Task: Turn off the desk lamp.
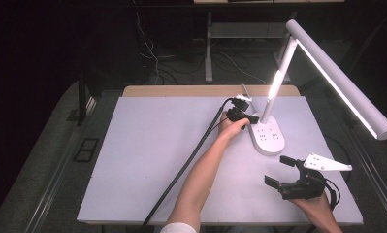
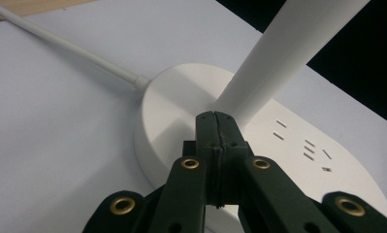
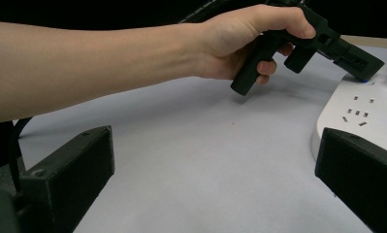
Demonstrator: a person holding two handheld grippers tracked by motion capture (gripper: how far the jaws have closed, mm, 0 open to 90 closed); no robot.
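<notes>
A white desk lamp with a lit bar head (image 1: 344,80) stands at the back right of the table on an oval base (image 1: 267,136) that carries socket slots. My left gripper (image 1: 252,119) is shut, its closed tips (image 2: 218,118) pressed down on the base (image 2: 181,97) right by the foot of the stem (image 2: 283,53). In the right gripper view the left gripper's tip (image 3: 365,65) touches the base (image 3: 361,109) where a small blue light (image 3: 362,80) shows. My right gripper (image 1: 280,171) is open over the table's near right part, nothing between its jaws.
The lamp's white cord (image 2: 70,46) runs from the base toward the table's back edge. The left gripper's black cable (image 1: 181,170) trails across the grey table (image 1: 142,155) to its front edge. A person's forearm (image 1: 205,170) crosses the middle.
</notes>
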